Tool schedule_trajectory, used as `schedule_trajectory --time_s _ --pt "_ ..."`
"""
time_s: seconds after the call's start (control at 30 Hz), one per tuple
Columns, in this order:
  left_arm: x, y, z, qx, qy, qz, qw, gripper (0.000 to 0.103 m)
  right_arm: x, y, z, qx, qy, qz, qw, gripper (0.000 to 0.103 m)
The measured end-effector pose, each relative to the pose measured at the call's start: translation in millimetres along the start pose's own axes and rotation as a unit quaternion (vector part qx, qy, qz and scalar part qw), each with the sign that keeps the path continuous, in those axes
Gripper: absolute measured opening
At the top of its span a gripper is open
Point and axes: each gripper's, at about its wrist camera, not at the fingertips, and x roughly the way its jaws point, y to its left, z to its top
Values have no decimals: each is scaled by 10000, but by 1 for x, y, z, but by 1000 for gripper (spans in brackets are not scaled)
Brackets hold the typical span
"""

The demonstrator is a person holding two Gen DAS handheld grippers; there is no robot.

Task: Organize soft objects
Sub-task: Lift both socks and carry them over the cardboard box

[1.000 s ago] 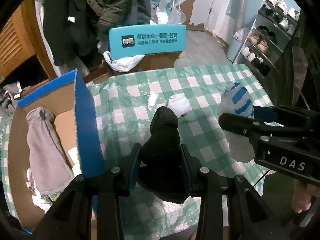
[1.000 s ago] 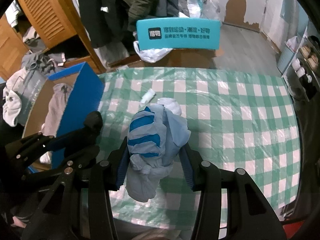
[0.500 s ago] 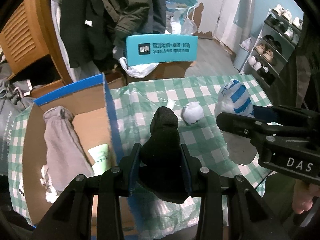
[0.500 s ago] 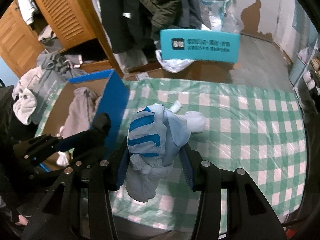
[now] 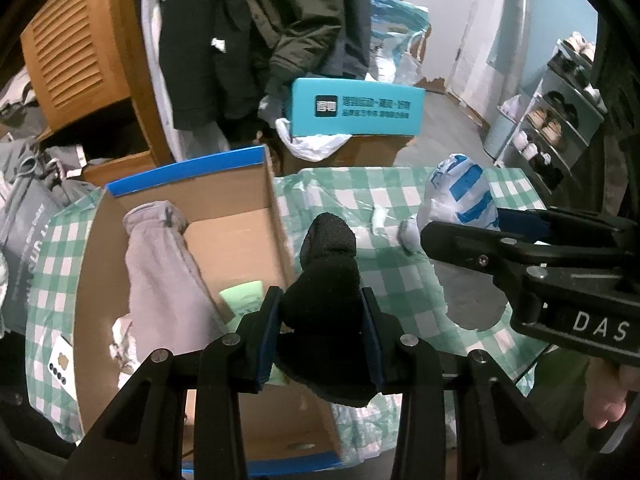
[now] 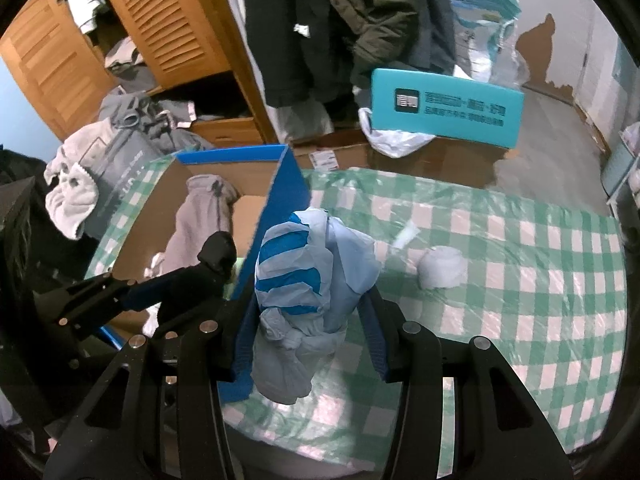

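Observation:
My left gripper [image 5: 322, 320] is shut on a black rolled sock [image 5: 328, 276] and holds it over the right wall of the open cardboard box [image 5: 276, 208] with blue flaps. My right gripper [image 6: 310, 320] is shut on a blue-and-white striped soft bundle [image 6: 304, 276], held above the checked tablecloth just right of the box's blue flap [image 6: 280, 200]. The bundle also shows in the left wrist view [image 5: 460, 196]. In the box lie a grey garment [image 5: 160, 280] and a light green item [image 5: 240, 300]. A white sock ball [image 6: 442, 268] lies on the table.
A small white roll [image 6: 406, 236] lies near the sock ball. A teal box [image 5: 356, 108] stands behind the table. Dark coats hang at the back by a wooden louvred wardrobe [image 6: 160, 28]. Clothes are piled at the left [image 6: 100, 148]. A shoe rack [image 5: 560, 120] stands at the right.
Both grippers have moved left with their loads. The box now sits under and beside the left gripper, and the right gripper has come close to the box's blue flap.

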Motion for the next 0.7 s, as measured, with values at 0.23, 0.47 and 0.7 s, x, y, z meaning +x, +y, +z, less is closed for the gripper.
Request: schedule_trajectory --time_s 0.23,0.47,0.7 --pt "-2 25 -4 -235 4 83 9997 38 9 22 8 -143 51 110 9998 47" --pt "-7 51 -9 -456 -20 166 9988 38 20 43 15 -277 118 210 9993 47" --pt "-8 71 -13 -653 4 252 9976 38 30 63 19 -403 190 297 9986 47"
